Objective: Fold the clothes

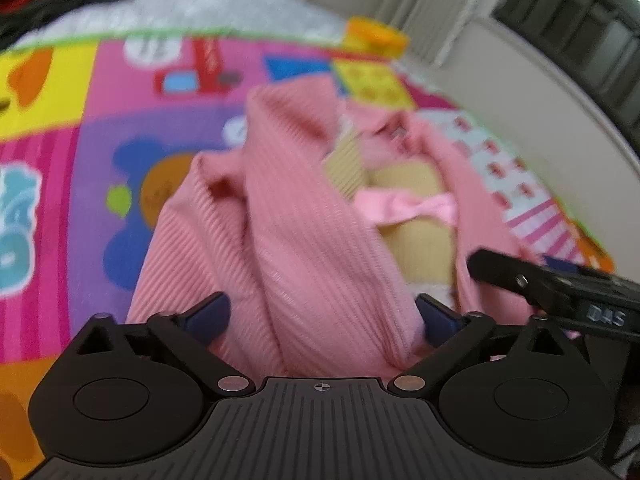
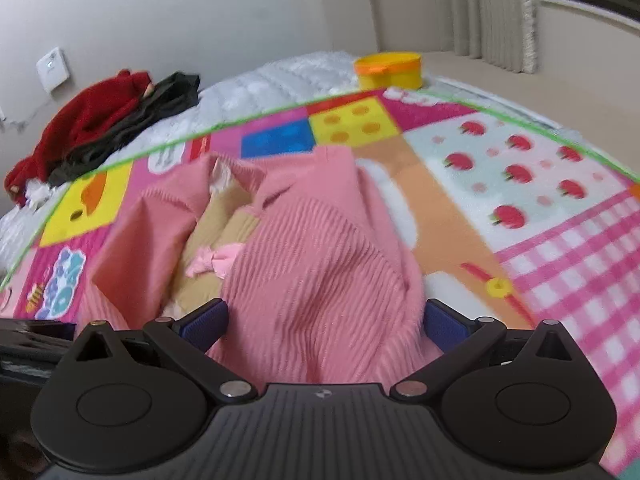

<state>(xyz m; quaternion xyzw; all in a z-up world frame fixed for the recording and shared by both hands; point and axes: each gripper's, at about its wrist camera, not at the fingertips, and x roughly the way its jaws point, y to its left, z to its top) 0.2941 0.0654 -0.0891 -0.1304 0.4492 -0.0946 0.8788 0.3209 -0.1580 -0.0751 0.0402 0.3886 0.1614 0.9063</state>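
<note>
A pink ribbed garment lies crumpled on a colourful mat, opened down the middle over a pale yellow inner part with a pink bow. My left gripper is open, blue pads wide apart, with a raised fold of the pink fabric filling the gap. My right gripper is open in the same way over the garment's other half. Each gripper shows in the other's view: the right gripper close on the right, the left gripper at the far left edge.
The printed play mat covers a bed with a white quilt behind it. A yellow and orange container stands at the mat's far edge. Red and dark clothes are piled at the back left by the wall.
</note>
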